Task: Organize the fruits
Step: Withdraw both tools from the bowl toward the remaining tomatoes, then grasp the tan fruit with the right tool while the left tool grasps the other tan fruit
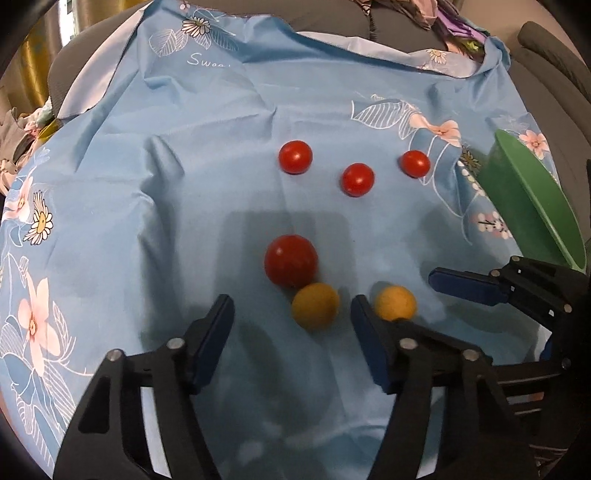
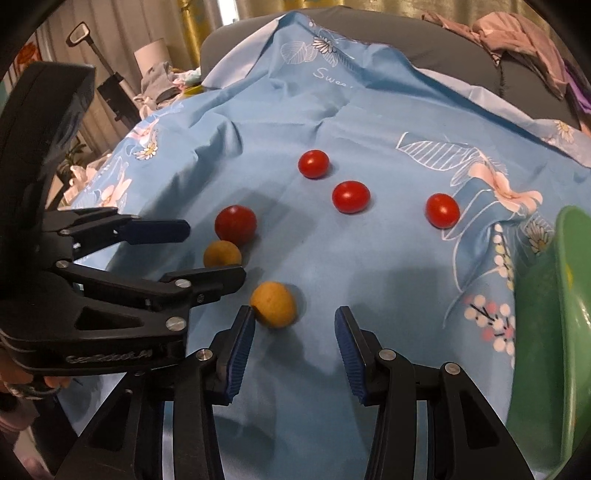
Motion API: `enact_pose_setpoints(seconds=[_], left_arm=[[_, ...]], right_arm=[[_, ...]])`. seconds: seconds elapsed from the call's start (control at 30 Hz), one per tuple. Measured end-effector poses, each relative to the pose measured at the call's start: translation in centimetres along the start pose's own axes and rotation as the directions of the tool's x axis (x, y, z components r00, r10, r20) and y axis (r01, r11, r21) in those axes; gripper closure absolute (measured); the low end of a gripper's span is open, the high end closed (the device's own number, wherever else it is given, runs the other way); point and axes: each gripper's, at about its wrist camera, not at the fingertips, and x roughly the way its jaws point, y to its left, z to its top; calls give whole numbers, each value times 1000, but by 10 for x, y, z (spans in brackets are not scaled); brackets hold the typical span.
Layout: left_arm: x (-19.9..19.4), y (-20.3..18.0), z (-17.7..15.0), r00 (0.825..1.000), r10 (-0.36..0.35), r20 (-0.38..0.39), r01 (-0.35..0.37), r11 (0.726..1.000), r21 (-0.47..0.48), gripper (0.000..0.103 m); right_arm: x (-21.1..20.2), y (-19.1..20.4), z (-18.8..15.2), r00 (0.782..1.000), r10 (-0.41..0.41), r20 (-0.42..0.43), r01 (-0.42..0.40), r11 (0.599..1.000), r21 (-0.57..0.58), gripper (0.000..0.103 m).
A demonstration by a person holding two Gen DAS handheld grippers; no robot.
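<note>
Several red cherry tomatoes lie on a blue floral cloth [image 1: 221, 129]: three in a far row [image 1: 295, 157] [image 1: 357, 180] [image 1: 415, 163] and a larger one [image 1: 291, 260] nearer. Two yellow fruits lie close to me. My left gripper [image 1: 291, 314] is open, with one yellow fruit [image 1: 315, 305] between its fingertips, untouched. My right gripper [image 2: 294, 325] is open just behind the other yellow fruit [image 2: 273, 304], which lies by its left fingertip. That fruit also shows in the left wrist view [image 1: 394, 302]. The left gripper shows in the right wrist view [image 2: 210, 251].
A green bowl [image 2: 569, 295] stands at the right edge of the cloth; it also shows in the left wrist view [image 1: 528, 199]. Grey upholstery and piled clothes [image 2: 517, 33] lie behind the cloth. A lamp and clutter [image 2: 151, 74] stand at the far left.
</note>
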Motion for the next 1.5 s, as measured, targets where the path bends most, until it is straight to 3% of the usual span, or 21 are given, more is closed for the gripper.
enact_pose_setpoints(seconds=[0.1,0.3,0.33,0.5,0.7,1.5], left_arm=[[3,0,0,1000,6,-1,-6,1000,4,52],[4,-3,0,1000,-1,13,1,1000,14,62],[5,-3,0,1000,-3,14,3,1000,17,63],[4,-6,-1,1000,-17,5,17,1000,24,74],[-3,-10,-6,1000,-24,3,24,1000,20,77],[-96,-46,-34,985,-53,163,41,997,73,78]], right_arm=[[3,3,2,1000,2,-2,-2,1000,-13,55],[7,2,2,1000,25,-6,-26,1000,-7,68],[7,2,2,999,33,-5,-34,999,-5,74],[7,0,1,999,40,1,-40,999,7,74],[-4,-3,-3,999,45,23,-46,998,34,74],[-95,-8,-32,981,0,196,-22,994,106,74]])
